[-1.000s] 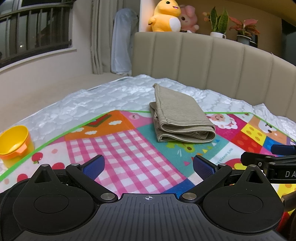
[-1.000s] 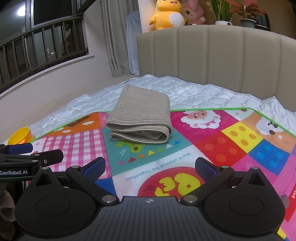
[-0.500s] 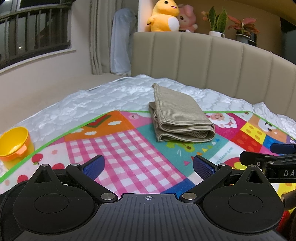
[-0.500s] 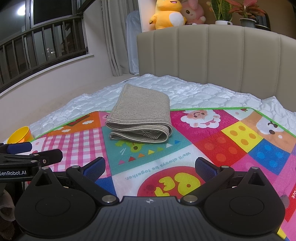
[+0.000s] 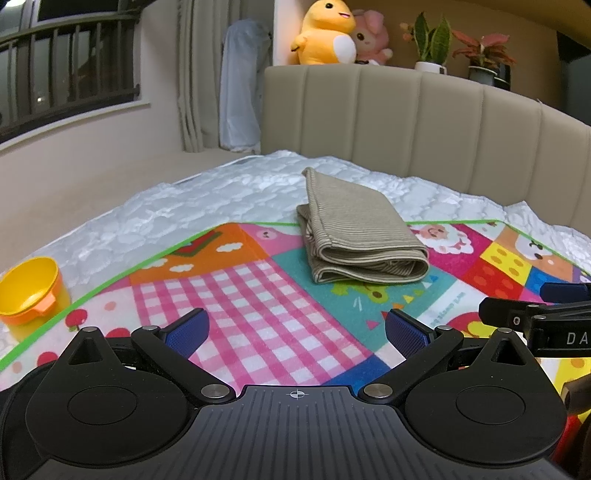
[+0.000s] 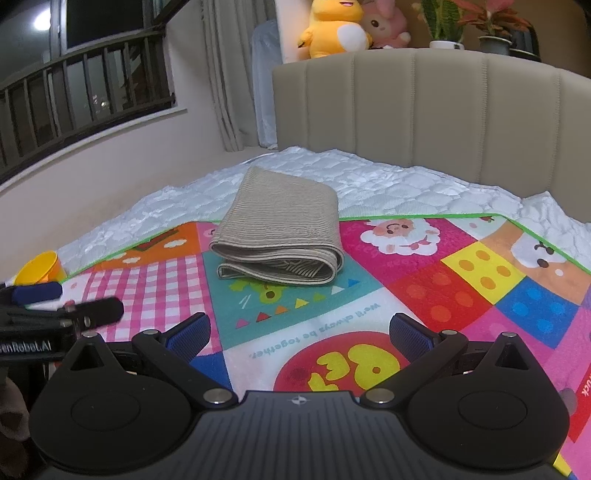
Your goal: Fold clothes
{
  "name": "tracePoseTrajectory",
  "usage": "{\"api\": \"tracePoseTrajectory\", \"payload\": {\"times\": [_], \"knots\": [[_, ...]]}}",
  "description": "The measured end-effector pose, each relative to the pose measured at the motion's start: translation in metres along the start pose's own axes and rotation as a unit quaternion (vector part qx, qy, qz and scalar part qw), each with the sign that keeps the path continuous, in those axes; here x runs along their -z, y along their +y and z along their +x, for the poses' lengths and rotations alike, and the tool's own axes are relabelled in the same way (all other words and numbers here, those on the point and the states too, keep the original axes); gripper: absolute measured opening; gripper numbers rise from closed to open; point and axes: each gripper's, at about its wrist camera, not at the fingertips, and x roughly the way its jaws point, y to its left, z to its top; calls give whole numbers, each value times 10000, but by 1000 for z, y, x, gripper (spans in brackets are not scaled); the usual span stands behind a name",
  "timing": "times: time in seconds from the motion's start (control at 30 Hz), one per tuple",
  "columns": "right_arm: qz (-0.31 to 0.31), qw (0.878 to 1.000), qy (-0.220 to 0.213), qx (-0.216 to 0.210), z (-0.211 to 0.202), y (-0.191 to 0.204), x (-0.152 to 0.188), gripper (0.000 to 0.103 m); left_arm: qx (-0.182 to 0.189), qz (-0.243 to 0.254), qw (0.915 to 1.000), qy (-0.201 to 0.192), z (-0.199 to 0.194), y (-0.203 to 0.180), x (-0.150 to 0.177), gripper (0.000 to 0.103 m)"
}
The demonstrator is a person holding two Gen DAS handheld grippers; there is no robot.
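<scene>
A beige striped garment [image 5: 354,232] lies folded into a compact bundle at the far edge of the colourful play mat [image 5: 258,302] on the bed; it also shows in the right wrist view [image 6: 280,236]. My left gripper [image 5: 295,328] is open and empty, low over the mat, well short of the garment. My right gripper [image 6: 299,332] is open and empty too, beside the left one and equally short of the garment. Each gripper shows at the edge of the other's view.
A yellow cup [image 5: 27,291] stands at the mat's left edge on the white quilted mattress [image 5: 184,206]. A padded beige headboard [image 5: 424,122] rises behind, with plush toys [image 5: 325,33] and potted plants [image 5: 432,40] on the ledge above.
Nothing in the scene has visibly moved; both grippers hold nearly still, with only a slight shift of the left gripper.
</scene>
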Motion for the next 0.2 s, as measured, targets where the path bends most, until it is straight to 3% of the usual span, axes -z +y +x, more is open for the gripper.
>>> {"api": "tracePoseTrajectory", "payload": {"times": [0.13, 0.2], "knots": [[-926, 9947, 188, -398, 14, 31, 6, 103, -40, -149, 9997, -211, -3, 6, -5, 103], [-1778, 9809, 230, -757, 21, 58, 17, 103, -49, -336, 9990, -278, -2, 13, -10, 103]]}}
